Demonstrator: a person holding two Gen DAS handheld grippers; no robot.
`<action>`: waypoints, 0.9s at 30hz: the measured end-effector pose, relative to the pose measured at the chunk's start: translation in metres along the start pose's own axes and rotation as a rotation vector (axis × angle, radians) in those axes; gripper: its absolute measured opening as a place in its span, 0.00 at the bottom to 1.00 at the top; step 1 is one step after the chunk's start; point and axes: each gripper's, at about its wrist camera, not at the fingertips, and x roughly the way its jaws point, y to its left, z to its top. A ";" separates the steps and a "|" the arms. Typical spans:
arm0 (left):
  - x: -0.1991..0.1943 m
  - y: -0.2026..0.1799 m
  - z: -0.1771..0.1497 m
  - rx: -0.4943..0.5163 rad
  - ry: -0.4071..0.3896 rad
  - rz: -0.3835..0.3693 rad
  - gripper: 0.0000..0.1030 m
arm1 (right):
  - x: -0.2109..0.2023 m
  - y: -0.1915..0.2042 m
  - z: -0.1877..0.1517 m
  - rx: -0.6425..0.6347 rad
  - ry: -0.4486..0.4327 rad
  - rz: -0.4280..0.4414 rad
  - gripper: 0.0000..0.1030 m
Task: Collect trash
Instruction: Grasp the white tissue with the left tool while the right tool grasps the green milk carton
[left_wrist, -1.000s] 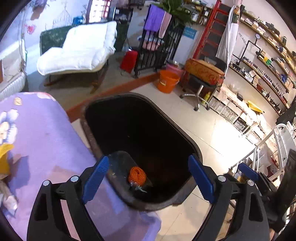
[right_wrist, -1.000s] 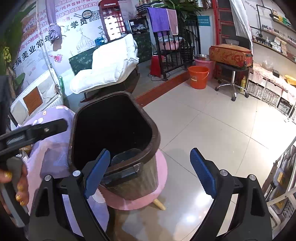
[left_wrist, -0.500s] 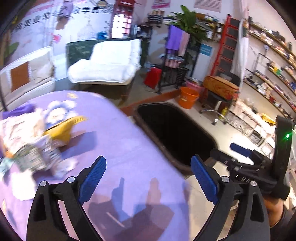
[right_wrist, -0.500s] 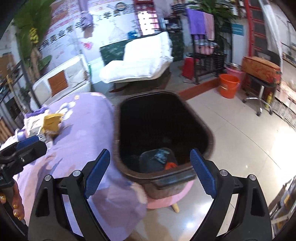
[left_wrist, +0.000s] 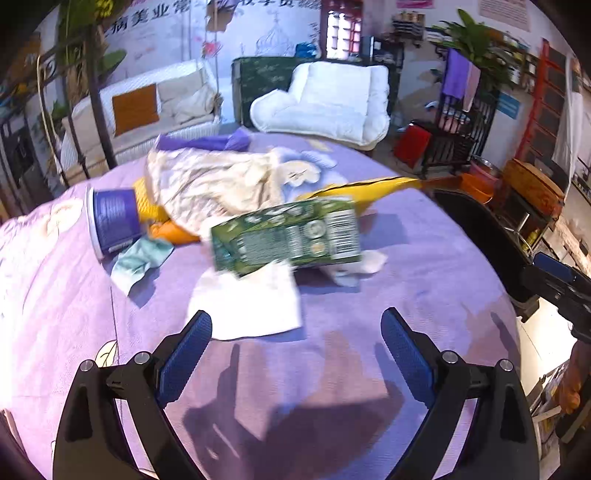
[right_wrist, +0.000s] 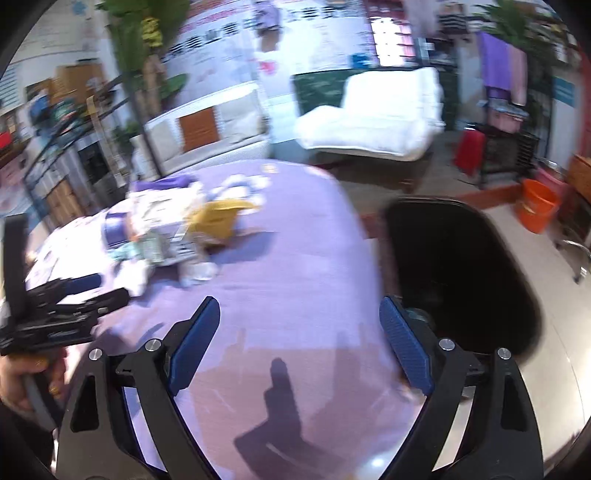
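Both grippers hang over the round table with the purple cloth (left_wrist: 424, 258), and both are spread wide with nothing between the blue pads. The left gripper (left_wrist: 295, 350) faces the heap of trash in the middle of the cloth: a green carton (left_wrist: 286, 236) lying on its side, a white napkin (left_wrist: 247, 306) flat just in front of it and nearest the fingers, a small crumpled tissue (left_wrist: 354, 267) at the carton's right end, a purple cup (left_wrist: 112, 223) tipped over to the left with a pale green scrap (left_wrist: 138, 262) beside it, and a crinkled cream wrapper (left_wrist: 210, 184) draped over a yellow bag (left_wrist: 373, 186) behind. The right gripper (right_wrist: 299, 341) sits nearer the table's edge, above bare cloth, with the black trash bin (right_wrist: 461, 273) standing on the floor just beside the table on its right. That view is blurred, so the heap shows only as a smear at the far left
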 end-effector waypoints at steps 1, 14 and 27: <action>0.005 0.006 0.001 -0.010 0.017 -0.005 0.89 | 0.004 0.008 0.001 -0.012 0.005 0.022 0.85; 0.031 0.060 -0.003 -0.157 0.073 -0.074 0.38 | 0.059 0.090 0.021 -0.203 0.125 0.310 0.85; -0.018 0.076 -0.019 -0.215 -0.020 -0.084 0.12 | 0.131 0.113 0.051 -0.242 0.225 0.358 0.81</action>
